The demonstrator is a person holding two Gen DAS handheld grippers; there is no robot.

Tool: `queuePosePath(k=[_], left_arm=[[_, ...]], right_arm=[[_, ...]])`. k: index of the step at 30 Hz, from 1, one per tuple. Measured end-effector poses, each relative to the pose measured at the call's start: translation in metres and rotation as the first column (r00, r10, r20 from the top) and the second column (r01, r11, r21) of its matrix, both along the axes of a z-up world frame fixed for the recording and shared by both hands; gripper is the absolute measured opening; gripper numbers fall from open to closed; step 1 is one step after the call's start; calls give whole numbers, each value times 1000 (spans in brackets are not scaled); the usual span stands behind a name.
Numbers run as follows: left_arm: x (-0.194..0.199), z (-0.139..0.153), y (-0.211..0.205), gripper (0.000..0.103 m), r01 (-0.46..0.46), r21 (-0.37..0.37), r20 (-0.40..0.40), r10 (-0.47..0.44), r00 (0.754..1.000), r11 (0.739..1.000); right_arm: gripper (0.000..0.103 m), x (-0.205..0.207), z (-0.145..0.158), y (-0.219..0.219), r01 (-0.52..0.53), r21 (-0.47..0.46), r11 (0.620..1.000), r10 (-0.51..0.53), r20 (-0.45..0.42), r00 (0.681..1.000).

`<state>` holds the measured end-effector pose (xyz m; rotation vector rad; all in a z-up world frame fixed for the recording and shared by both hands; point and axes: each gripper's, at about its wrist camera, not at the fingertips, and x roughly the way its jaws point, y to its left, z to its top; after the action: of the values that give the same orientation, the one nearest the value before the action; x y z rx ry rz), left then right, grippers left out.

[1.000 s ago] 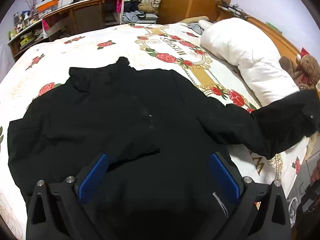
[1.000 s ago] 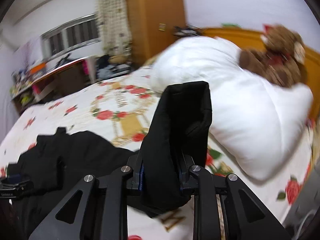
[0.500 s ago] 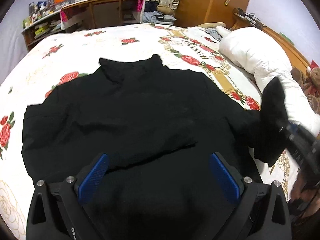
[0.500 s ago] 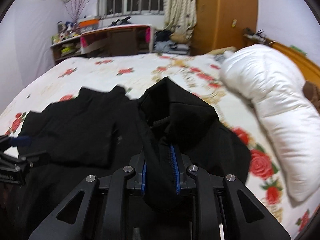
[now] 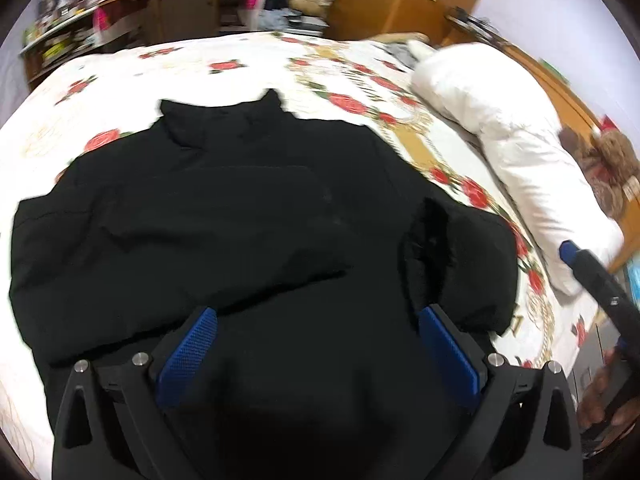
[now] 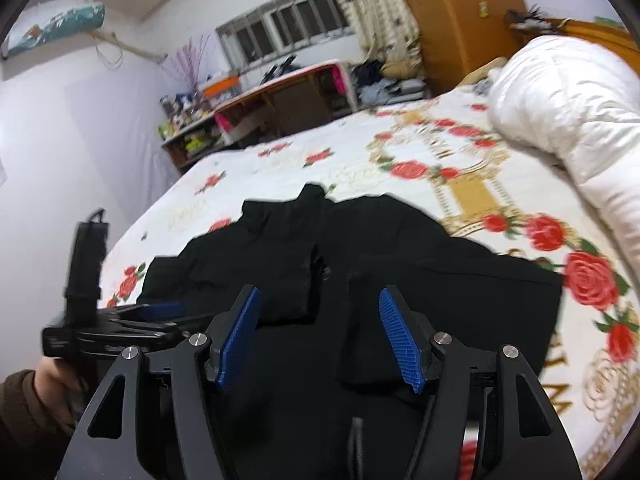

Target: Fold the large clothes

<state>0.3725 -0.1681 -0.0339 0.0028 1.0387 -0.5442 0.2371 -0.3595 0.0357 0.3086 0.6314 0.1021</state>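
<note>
The left gripper (image 5: 316, 354) hovers over the lower part of the black jacket (image 5: 240, 220) with its blue pads (image 5: 186, 356) spread wide apart and nothing clamped between them; only dark fabric shows below the gap, and whether the pads brush it cannot be told. In the right wrist view the same gripper (image 6: 160, 312) shows at the left edge, held in the person's left hand (image 6: 52, 376).

The jacket lies spread on the bed (image 5: 248, 60), over a white cover printed with red roses, collar (image 5: 224, 116) pointing to the far side. Both sleeves are folded in across the body: the left sleeve (image 5: 224, 216) lies flat over the chest, and the right sleeve (image 6: 452, 304) is doubled back at the jacket's right edge.

The right gripper (image 6: 318, 344) is also wide open and empty, poised above the jacket between the two folded sleeves. Further right, a white duvet (image 6: 568, 120) is bunched along the bed's edge, and a brown teddy bear (image 5: 608, 168) sits beside it against the wooden headboard (image 5: 560, 92).
</note>
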Motion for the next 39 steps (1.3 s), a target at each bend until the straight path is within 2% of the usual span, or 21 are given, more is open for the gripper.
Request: queuePosePath(k=[2, 4, 6, 10, 13, 15, 17, 21, 24, 27, 29, 31, 32, 34, 37, 39], left_arm=[[-1, -1, -15, 102, 53, -31, -29, -54, 998, 998], [-2, -2, -34, 102, 104, -27, -29, -104, 994, 994], [-3, -2, -55, 102, 161, -51, -20, -162, 987, 986], [6, -6, -89, 102, 219, -57, -12, -220, 975, 974], [15, -19, -111, 102, 259, -26, -15, -260, 966, 965], [22, -26, -121, 102, 269, -58, -35, -271, 962, 961], [28, -32, -131, 102, 275, -56, -35, -277, 960, 960], [34, -55, -153, 102, 315, 0, -77, -314, 946, 949], [34, -63, -160, 103, 314, 24, -69, -311, 948, 949], [37, -73, -162, 102, 299, 50, -110, -292, 950, 953], [37, -78, -162, 97, 296, 45, -140, -288, 947, 954], [36, -77, -160, 77, 303, 7, -161, -298, 941, 953], [34, -75, -161, 72, 309, 8, -162, -304, 939, 951], [28, -67, -164, 49, 341, 1, -153, -337, 929, 940], [19, -54, -167, 34, 361, 31, -118, -355, 927, 932], [14, -44, -168, 32, 349, 74, -77, -344, 936, 934]], right_arm=[[63, -17, 2, -11, 29, 8, 1000, -29, 0, 1000], [63, -33, 1, -22, 81, -16, 997, -81, -1, 997], [63, -48, -2, -33, 136, -72, 988, -137, -15, 990], [63, -61, -10, -45, 156, -150, 976, -162, -24, 987], [63, -65, -19, -60, 178, -120, 977, -183, -35, 982], [63, -66, -24, -68, 196, -106, 975, -201, -34, 979], [63, -70, -30, -73, 203, -104, 974, -207, -31, 978], [63, -70, -42, -82, 209, -71, 975, -212, -41, 976], [63, -66, -48, -86, 220, -61, 974, -223, -48, 974], [63, -64, -52, -87, 225, -52, 973, -227, -49, 973], [63, -64, -53, -87, 228, -48, 973, -230, -47, 972], [63, -64, -53, -86, 230, -47, 972, -233, -49, 971], [63, -64, -53, -85, 230, -49, 972, -232, -51, 971], [63, -63, -51, -84, 231, -57, 971, -234, -53, 971], [63, -60, -50, -84, 247, -64, 967, -251, -58, 966], [63, -57, -50, -86, 262, -63, 963, -266, -68, 962]])
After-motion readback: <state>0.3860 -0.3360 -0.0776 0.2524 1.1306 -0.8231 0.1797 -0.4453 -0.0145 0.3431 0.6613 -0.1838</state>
